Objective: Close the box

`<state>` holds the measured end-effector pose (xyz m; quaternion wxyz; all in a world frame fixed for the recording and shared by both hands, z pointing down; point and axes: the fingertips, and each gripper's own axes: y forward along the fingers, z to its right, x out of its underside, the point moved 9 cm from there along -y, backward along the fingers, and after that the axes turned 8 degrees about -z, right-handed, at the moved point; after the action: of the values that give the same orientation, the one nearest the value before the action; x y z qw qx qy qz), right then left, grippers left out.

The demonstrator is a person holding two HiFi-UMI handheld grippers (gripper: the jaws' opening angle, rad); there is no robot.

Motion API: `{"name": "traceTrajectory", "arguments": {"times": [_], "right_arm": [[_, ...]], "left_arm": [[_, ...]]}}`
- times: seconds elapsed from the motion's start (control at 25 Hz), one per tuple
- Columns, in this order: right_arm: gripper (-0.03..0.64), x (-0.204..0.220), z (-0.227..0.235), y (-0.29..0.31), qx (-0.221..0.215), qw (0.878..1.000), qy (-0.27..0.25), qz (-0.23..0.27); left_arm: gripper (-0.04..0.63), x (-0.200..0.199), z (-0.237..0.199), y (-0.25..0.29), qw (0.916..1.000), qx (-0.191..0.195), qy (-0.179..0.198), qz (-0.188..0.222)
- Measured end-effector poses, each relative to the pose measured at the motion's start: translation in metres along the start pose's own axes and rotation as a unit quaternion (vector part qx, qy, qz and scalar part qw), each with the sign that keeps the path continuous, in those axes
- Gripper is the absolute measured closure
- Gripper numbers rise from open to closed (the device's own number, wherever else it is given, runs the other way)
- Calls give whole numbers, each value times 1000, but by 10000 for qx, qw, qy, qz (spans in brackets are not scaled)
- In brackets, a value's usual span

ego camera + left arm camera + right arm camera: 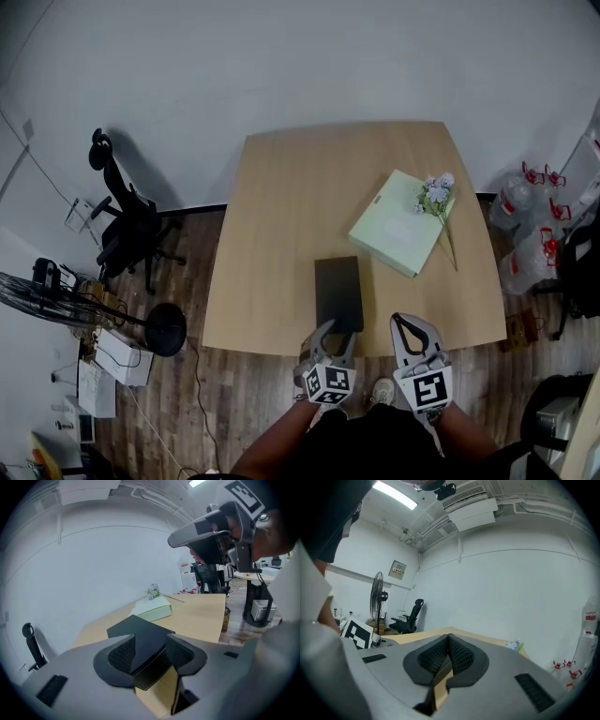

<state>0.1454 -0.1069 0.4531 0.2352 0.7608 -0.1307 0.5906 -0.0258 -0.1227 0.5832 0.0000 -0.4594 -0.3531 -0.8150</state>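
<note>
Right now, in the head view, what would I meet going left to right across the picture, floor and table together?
office chair → black box → pale green box → water bottles. The fan and the flowers overlap their neighbours, so I left them out.

Black box (338,292), pale green box (398,230), lilac-white flowers (436,192), tan table (281,216), dark plank-patterned floor (253,394).

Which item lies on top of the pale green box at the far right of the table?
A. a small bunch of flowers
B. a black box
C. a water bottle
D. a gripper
A: in the head view, the small bunch of flowers lies across the far corner of the pale green box, its stem trailing off the edge toward the table.
</note>
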Motion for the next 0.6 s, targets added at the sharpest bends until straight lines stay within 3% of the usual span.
{"name": "traceTrajectory", "arguments": {"times": [0.32, 0.6], "right_arm": [[603, 0, -4, 3, -80, 9999, -80, -14], [604, -3, -5, 5, -173, 9998, 116, 46]], "left_arm": [[367, -1, -19, -16, 9971, -69, -713, 252], [405, -31, -41, -43, 9837, -39, -1490, 1007]]}}
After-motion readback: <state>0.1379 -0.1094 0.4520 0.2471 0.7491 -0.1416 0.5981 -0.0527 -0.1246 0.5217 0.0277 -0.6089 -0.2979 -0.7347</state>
